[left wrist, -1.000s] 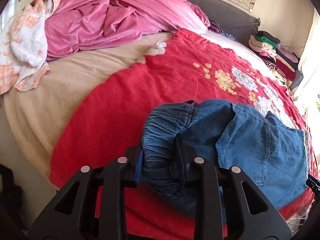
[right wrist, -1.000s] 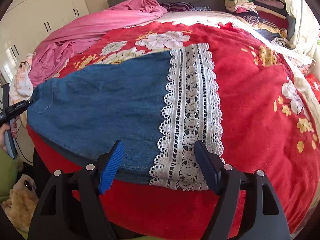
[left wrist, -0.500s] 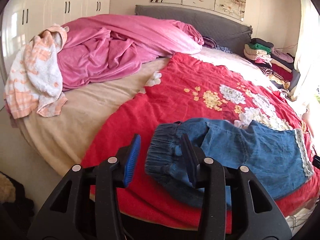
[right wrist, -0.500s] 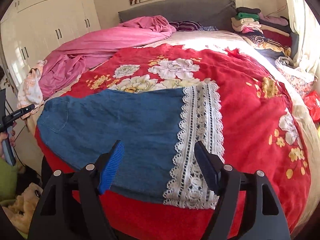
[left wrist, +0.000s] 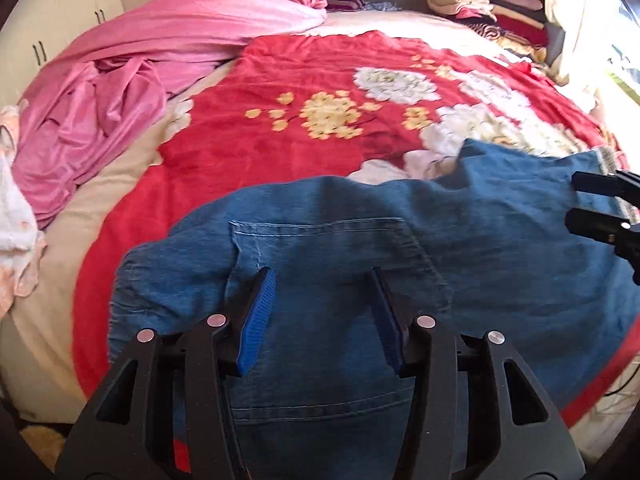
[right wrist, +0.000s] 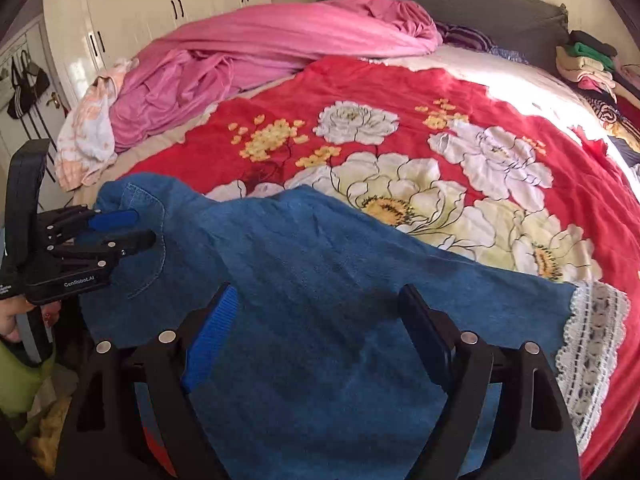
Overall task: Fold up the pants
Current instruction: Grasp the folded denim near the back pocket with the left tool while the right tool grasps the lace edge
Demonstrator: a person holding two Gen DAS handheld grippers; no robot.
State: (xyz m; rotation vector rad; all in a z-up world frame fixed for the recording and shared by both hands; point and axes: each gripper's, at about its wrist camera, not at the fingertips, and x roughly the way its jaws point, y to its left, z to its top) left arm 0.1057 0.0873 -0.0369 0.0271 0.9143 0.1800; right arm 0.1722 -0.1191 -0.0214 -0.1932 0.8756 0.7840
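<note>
- Since a second ago, we have let go of the waistband; our left gripper [left wrist: 322,296] has just been opening, jaws apart above the pants [left wrist: 400,248].
- Our right gripper [right wrist: 320,312] has been widening too, clamping nothing.
- Pants lie flat on the red blanket [right wrist: 360,88], lace hem [right wrist: 592,344] rightward.
- Farther off sits a pink quilt [right wrist: 260,48].
</note>
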